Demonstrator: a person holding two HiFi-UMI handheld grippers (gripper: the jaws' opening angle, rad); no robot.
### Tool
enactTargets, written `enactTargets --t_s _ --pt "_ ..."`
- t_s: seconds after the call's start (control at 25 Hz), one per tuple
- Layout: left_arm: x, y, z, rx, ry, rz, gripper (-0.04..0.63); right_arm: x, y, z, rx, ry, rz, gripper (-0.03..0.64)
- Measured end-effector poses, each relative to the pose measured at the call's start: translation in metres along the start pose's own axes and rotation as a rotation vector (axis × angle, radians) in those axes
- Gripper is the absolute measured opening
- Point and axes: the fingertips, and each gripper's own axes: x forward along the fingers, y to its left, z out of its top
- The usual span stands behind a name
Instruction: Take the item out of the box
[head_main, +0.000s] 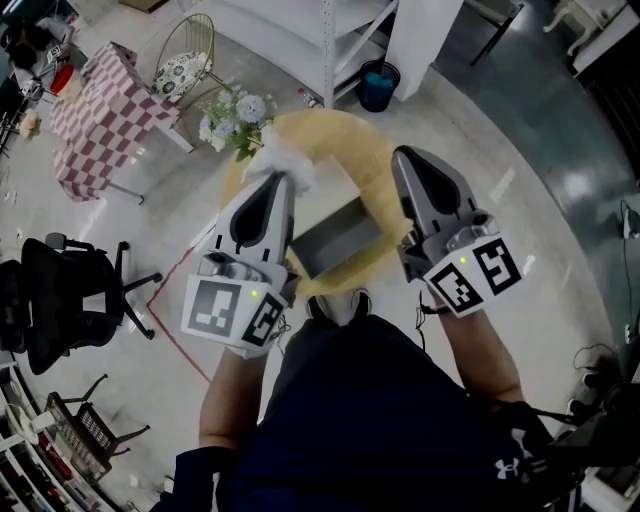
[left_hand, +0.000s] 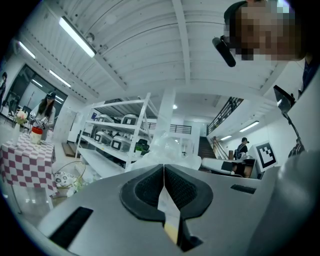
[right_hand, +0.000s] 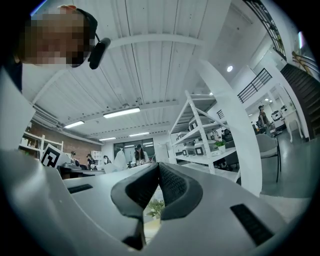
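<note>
Plastic-wrapped item (head_main: 283, 160): light, soft, crinkly, probably slippery; my left gripper (head_main: 284, 182) pinches its wrap edge above box (head_main: 335, 238) near table's (head_main: 360, 140) front edge; right gripper (head_main: 405, 158) closed, empty.

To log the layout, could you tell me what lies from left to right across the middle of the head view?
Black office chair → left gripper, shut on the white plastic-wrapped item → grey box → right gripper.
</note>
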Motion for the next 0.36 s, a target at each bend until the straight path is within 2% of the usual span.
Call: enactTargets --t_s 0.36 --pt "-0.0016 0.0017 -0.0025 -0.003 0.003 0.003 0.021 -0.0005 0.0008 -0.0046 0.003 0.012 0.001 0.012"
